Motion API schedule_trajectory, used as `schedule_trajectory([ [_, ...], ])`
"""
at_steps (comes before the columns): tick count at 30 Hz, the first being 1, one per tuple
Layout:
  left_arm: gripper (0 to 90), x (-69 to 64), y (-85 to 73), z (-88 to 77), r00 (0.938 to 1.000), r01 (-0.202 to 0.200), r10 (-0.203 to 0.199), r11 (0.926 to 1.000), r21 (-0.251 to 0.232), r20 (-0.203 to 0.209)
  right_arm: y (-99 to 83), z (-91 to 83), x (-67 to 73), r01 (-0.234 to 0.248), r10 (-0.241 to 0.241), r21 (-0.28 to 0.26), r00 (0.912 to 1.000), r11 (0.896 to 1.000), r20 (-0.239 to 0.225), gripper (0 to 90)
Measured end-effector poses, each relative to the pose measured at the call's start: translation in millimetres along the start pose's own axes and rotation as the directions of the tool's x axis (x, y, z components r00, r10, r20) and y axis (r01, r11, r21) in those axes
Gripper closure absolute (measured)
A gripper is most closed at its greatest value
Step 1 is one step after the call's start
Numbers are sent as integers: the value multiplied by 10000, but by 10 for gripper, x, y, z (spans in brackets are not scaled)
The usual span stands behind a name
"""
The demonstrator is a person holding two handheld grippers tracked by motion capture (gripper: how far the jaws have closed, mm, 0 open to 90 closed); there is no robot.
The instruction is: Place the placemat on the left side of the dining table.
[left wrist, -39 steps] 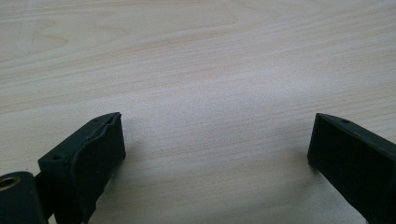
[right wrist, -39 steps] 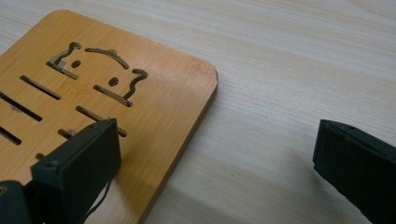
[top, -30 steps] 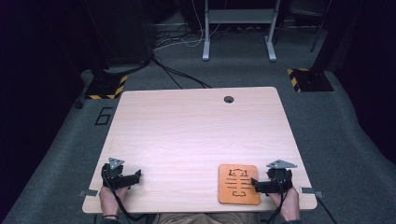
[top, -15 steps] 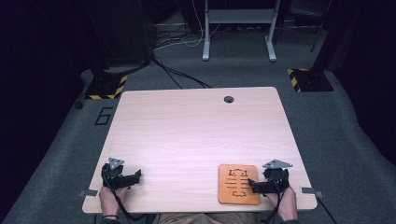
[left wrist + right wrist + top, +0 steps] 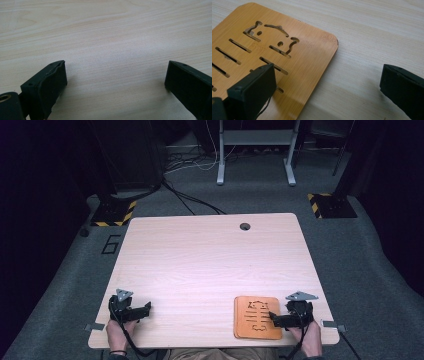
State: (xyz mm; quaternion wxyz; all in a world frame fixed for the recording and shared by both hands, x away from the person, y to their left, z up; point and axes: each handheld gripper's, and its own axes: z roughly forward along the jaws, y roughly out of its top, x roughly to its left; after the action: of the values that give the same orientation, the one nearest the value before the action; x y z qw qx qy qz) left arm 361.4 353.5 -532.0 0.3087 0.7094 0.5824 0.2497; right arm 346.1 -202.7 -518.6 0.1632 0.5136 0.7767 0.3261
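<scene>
A bamboo board (image 5: 257, 316) with a cut-out cat face and slots lies flat near the table's front edge, right of centre. My right gripper (image 5: 273, 318) rests at its right side and points left. In the right gripper view it (image 5: 327, 75) is open: one jaw hovers over the board (image 5: 274, 50), the other over bare table, with nothing between them. My left gripper (image 5: 146, 308) sits at the front left corner, held by a hand. In the left gripper view it (image 5: 116, 67) is open over bare wood.
The light wooden table (image 5: 210, 265) has a round cable hole (image 5: 245, 226) near its far edge. Grey carpet surrounds it, with cables and a metal stand's legs (image 5: 255, 150) beyond. Black and yellow striped bases (image 5: 112, 212) stand at both far corners.
My right gripper has shifted very slightly beside the board's right edge. The left gripper and the board have stayed where they were.
</scene>
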Motion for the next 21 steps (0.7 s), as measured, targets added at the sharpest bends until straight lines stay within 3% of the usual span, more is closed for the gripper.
schedule_trajectory([
  [21,40,0,1,-4,10000,-37,37,10000,38,-22,-57,-53,-133,-151,151,17,9999,9999,-4,0],
])
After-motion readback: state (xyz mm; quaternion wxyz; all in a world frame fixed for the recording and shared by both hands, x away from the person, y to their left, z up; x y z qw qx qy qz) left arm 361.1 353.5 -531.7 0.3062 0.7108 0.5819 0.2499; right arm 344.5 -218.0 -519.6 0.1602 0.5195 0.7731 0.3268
